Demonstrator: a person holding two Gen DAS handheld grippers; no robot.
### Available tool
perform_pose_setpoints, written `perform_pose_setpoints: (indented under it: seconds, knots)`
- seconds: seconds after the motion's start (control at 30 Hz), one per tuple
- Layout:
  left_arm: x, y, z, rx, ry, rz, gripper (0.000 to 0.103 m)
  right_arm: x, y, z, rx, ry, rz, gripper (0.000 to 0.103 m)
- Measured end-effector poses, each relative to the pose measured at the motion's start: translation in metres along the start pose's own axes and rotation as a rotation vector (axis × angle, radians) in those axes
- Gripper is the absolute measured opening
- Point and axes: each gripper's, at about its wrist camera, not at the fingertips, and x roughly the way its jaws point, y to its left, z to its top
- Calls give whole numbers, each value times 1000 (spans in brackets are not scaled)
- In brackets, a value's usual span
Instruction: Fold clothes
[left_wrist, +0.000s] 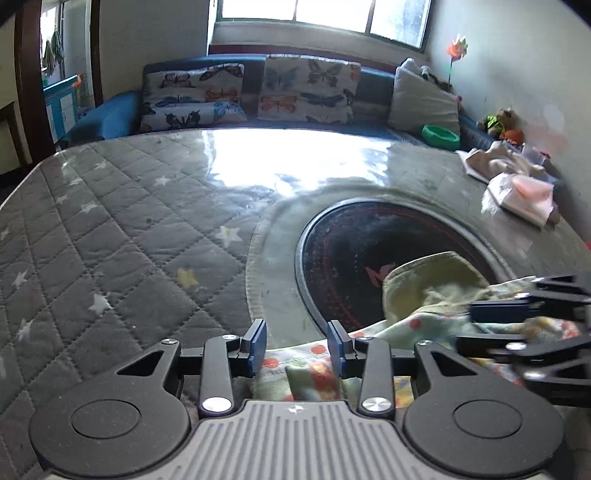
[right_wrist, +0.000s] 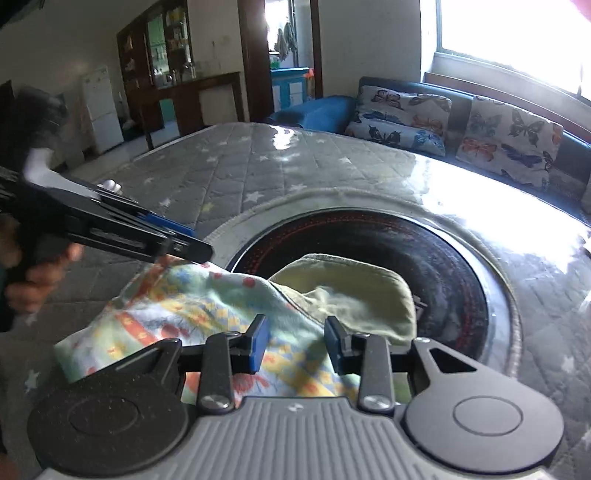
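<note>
Your left tool (left_wrist: 297, 345) and right tool (right_wrist: 293, 341) both stand partly open over the patterned garment (right_wrist: 192, 306), pads off the cloth. It lies crumpled on the desk (left_wrist: 110, 229), its pale-green end (right_wrist: 354, 291) overlapping the dark round inset (right_wrist: 443, 258) at six o'clock.

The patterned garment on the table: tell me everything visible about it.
The patterned garment is soft, pale green cloth printed with orange, red and yellow shapes, with a plain yellow-green lining turned out. It lies crumpled on the quilted table cover, partly over the dark round plate. Both claws, left and right, sit open over it.
</note>
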Motion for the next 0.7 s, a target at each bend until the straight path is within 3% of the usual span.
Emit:
perform_pose_setpoints:
  seconds: [0.3,0.57,0.7]
  knots:
    - [-22,-40,-3,66,-21,-56,40,5,-11,9,87,-16,-20,34]
    - [-9,-64,-12,73,20,-99,40,-18,-18,-10,88,-15,-63,34]
    - [3,-69,-14,75,44,-85,40,-14,-29,-15,123,-7,-83,34]
